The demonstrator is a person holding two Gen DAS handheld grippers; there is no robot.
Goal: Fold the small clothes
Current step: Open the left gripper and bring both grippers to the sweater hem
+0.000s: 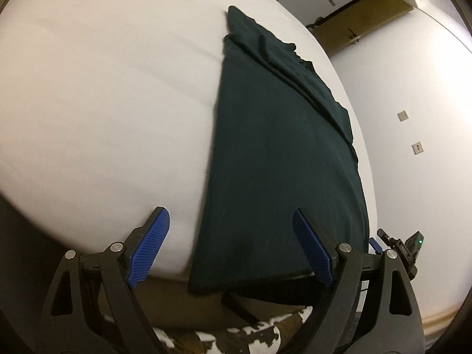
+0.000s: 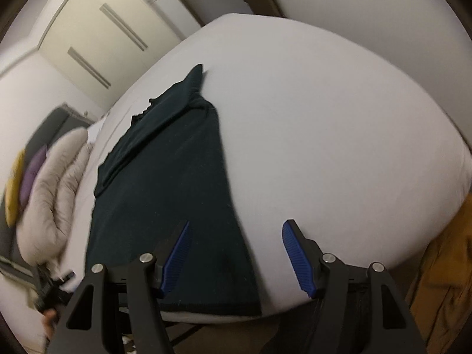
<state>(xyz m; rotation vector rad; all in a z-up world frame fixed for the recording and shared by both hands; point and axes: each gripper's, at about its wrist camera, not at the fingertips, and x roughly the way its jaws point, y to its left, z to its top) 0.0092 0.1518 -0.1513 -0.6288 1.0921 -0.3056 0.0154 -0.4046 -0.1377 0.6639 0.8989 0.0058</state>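
A dark green garment (image 1: 274,147) lies flat on the white bed (image 1: 103,103), folded lengthwise into a long strip, with a sleeve folded over its far part. Its near hem hangs slightly over the bed's front edge. My left gripper (image 1: 230,221) is open and empty, hovering above the garment's near left corner. In the right wrist view the garment (image 2: 171,177) lies left of centre on the bed (image 2: 339,132). My right gripper (image 2: 236,230) is open and empty above the garment's near right edge.
A beige duvet (image 2: 56,194) with purple and yellow cushions lies left of the bed. A mustard cloth (image 2: 442,280) hangs at right. A wooden door (image 1: 362,23) and white wall stand beyond the bed. The other gripper (image 1: 404,247) shows at right.
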